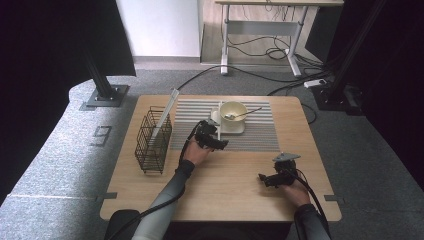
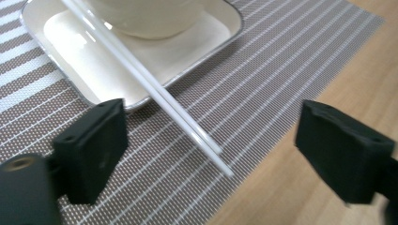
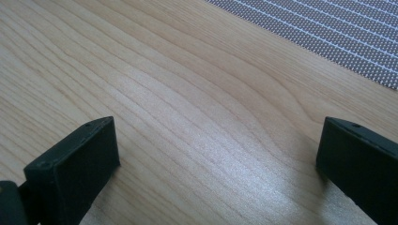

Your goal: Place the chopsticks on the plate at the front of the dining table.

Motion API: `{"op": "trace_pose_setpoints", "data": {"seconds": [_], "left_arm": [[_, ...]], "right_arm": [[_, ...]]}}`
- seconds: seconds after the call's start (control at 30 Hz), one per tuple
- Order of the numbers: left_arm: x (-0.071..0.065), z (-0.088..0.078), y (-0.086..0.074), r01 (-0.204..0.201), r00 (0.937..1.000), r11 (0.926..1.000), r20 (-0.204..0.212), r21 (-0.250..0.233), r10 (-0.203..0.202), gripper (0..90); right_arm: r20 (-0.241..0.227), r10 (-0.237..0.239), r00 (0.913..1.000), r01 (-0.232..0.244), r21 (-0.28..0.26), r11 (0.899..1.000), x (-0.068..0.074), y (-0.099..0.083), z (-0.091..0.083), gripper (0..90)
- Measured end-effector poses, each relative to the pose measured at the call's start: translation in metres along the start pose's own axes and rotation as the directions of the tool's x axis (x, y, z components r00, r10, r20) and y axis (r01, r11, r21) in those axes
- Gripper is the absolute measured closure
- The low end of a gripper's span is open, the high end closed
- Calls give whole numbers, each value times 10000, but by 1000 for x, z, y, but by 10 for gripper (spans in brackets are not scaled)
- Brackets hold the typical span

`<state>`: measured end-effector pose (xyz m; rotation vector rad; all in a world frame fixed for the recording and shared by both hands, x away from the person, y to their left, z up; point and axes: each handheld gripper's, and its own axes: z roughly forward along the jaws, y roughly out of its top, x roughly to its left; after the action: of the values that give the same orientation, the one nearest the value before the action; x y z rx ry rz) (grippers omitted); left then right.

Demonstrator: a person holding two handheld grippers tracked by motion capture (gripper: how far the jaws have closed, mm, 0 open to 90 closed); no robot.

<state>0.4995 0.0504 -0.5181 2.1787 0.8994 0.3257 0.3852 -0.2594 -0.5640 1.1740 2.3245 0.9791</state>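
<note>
left gripper view, chopsticks (image 2: 187, 123) between open left tongs (image 2: 213, 150), seemingly untouched

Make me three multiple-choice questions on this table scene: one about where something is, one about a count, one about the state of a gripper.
1. Where do the chopsticks lie?
A. In the wire rack
B. Across the square plate's rim onto the striped mat
C. On bare wood

2. How many chopsticks are there?
A. One
B. Two
C. Four

3. How does the left gripper stand?
A. Open, holding nothing
B. Clamped on the chopsticks
C. Shut on the bowl

Answers:
1 B, their tips rest on the mat, their far part over the plate.
2 B, two white sticks side by side.
3 A, its jaws stand wide on either side of the tips without touching.
</note>
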Motion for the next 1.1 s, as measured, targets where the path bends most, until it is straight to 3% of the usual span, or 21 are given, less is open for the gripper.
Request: {"op": "trace_pose_setpoints", "data": {"seconds": [0.07,0.17,0.43,0.73,0.9,1.1], "left_arm": [[-3,-3,-4,-268,9993,9996,273,30,267,0],[-9,-8,-9,-716,9964,9974,445,-91,719,0],[-16,-21,-27,-546,9907,9966,1212,-620,618,0],[-26,-17,-45,-855,9837,9946,1533,-587,936,0],[-34,-12,-48,-1147,9781,9920,1688,-532,1222,0],[-35,-4,-47,-1163,9773,9924,1736,-389,1214,0]], "right_arm": [[-1,-4,10000,4,3,10000,0,0,0,0],[-2,-1,10000,1,4,10000,0,0,0,0],[-4,-4,10000,4,4,10000,0,0,0,0],[-1,-8,10000,8,4,10000,0,0,0,0],[1,-3,10000,3,-3,10000,0,0,0,0],[-2,-7,10000,7,5,10000,0,0,0,0]]}}
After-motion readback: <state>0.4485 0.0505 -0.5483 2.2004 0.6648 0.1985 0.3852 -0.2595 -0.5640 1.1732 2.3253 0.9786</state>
